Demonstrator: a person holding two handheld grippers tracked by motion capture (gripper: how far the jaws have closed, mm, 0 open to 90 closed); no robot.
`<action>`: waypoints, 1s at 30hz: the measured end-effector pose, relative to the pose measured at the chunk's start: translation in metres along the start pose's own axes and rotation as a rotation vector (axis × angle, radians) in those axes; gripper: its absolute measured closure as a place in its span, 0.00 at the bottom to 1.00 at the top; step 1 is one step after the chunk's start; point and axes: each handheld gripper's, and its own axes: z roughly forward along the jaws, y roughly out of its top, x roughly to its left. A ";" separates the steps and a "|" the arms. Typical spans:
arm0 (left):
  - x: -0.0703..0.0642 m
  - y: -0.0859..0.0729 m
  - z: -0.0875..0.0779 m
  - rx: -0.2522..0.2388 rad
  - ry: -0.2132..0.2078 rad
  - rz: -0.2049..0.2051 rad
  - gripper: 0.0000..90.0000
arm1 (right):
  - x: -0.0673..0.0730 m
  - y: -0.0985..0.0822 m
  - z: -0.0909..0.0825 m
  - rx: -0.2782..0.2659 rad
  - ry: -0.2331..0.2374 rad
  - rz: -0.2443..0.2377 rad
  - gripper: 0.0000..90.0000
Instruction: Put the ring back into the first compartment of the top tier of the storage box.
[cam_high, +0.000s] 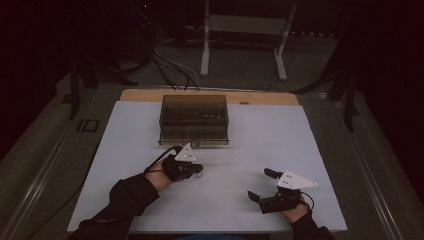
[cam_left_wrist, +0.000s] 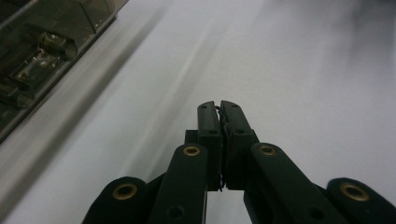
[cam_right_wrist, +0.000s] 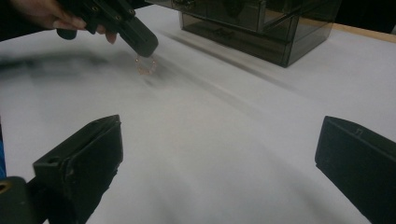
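My left gripper (cam_high: 196, 169) is held just above the white mat, in front of a smoky see-through drawer box (cam_high: 194, 120). Its jaws (cam_left_wrist: 219, 106) are shut, and a thin wire-like strand is pinched between the pads. From its tip (cam_right_wrist: 145, 48) in the right gripper view dangles a small loop of pinkish beads (cam_right_wrist: 145, 66), clear of the mat. My right gripper (cam_high: 259, 184) rests low at the near right with its jaws wide open (cam_right_wrist: 219, 158) and nothing between them, pointing toward the left gripper.
The drawer box (cam_left_wrist: 37, 51) holds small metallic items in its compartments (cam_right_wrist: 261, 28). The white mat (cam_high: 300, 145) covers a wooden table (cam_high: 260, 97). Beyond the table stand cables and a metal frame (cam_high: 245, 30) on the dark floor.
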 end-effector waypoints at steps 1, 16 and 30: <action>0.000 0.000 -0.001 -0.001 -0.004 -0.002 1.00 | 0.000 0.000 0.000 0.000 0.000 0.000 0.01; -0.004 0.010 -0.016 -0.027 -0.017 0.014 1.00 | 0.000 0.000 0.000 0.000 -0.001 0.001 0.01; -0.001 0.017 -0.029 -0.040 -0.008 0.015 1.00 | 0.000 0.000 0.000 -0.001 -0.001 0.001 0.01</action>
